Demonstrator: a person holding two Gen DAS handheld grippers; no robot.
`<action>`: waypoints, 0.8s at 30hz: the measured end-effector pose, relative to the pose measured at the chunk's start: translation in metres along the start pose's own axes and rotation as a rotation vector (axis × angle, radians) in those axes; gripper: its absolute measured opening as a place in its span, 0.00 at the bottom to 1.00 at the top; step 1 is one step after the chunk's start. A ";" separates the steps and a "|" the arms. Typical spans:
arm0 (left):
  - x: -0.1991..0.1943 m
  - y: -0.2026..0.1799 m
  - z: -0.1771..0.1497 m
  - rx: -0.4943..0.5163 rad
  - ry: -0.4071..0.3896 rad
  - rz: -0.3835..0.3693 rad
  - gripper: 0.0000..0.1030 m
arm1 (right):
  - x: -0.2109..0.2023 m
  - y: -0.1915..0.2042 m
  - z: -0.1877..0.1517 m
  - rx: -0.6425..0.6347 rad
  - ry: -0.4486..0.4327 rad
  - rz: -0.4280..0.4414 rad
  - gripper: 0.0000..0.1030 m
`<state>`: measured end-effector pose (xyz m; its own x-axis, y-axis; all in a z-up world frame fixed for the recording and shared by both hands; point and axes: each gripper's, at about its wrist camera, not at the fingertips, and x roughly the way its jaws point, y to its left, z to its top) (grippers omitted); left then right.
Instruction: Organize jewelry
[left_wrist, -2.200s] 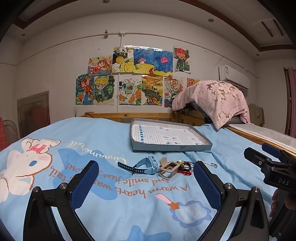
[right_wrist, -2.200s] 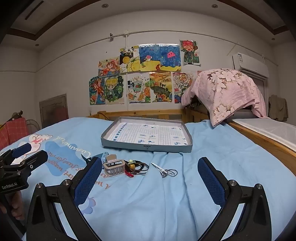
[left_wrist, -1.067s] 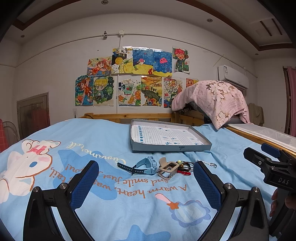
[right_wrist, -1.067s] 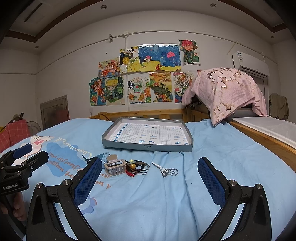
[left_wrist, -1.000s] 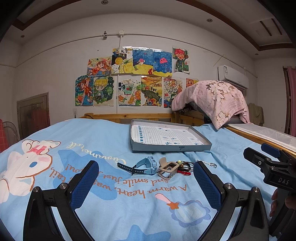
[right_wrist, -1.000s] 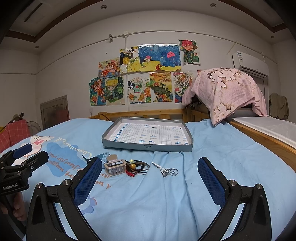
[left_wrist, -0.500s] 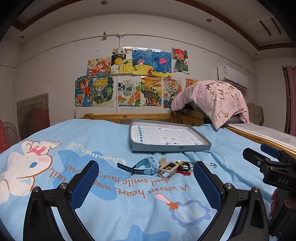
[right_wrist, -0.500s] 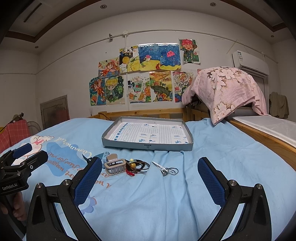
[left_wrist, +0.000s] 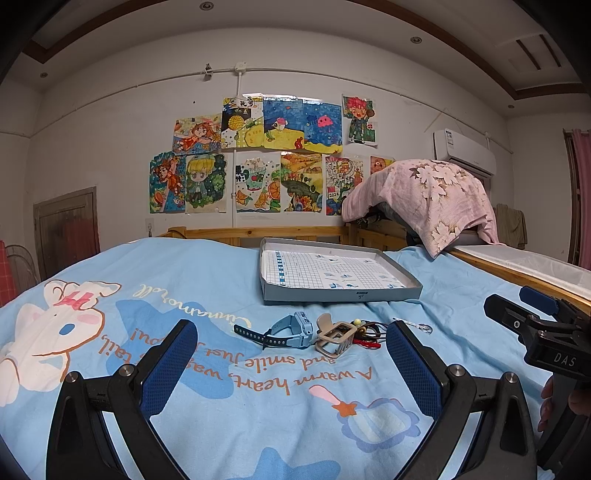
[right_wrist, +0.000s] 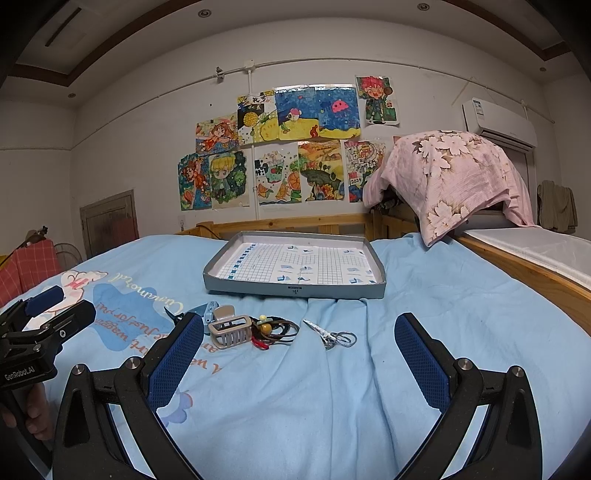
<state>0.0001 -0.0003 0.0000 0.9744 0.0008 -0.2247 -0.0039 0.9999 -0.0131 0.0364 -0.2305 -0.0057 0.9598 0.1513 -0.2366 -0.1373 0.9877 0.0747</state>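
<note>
A shallow grey tray (left_wrist: 343, 296) (right_wrist: 295, 291) with a grid-paper floor lies on the blue bedsheet. In front of it lie a blue watch (left_wrist: 286, 330), a beige hair claw (left_wrist: 332, 338) (right_wrist: 229, 330), a tangle of bead and cord bracelets (right_wrist: 275, 328) (left_wrist: 369, 328) and a small silver clip (right_wrist: 332, 334). My left gripper (left_wrist: 291, 363) is open and empty, just short of the watch and claw. My right gripper (right_wrist: 299, 354) is open and empty, just short of the bracelets and clip.
A pink floral blanket (right_wrist: 450, 173) is draped over something at the bed's far right. A wooden bed rail (right_wrist: 517, 273) runs along the right side. Drawings (right_wrist: 288, 147) cover the far wall. Each view shows the other handheld gripper at its edge (left_wrist: 546, 339) (right_wrist: 33, 343).
</note>
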 end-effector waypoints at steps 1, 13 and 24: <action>0.000 0.000 0.000 0.000 0.000 0.000 1.00 | 0.000 -0.002 0.000 0.000 -0.001 0.000 0.99; 0.000 0.000 0.000 0.002 -0.001 0.001 1.00 | 0.000 -0.001 0.000 0.002 0.000 0.000 0.99; 0.000 0.000 0.000 0.003 -0.001 0.001 1.00 | 0.003 -0.003 -0.008 0.006 0.002 0.001 0.99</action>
<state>-0.0001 -0.0005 0.0000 0.9747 0.0020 -0.2236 -0.0043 0.9999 -0.0100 0.0382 -0.2326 -0.0144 0.9591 0.1522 -0.2385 -0.1366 0.9874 0.0804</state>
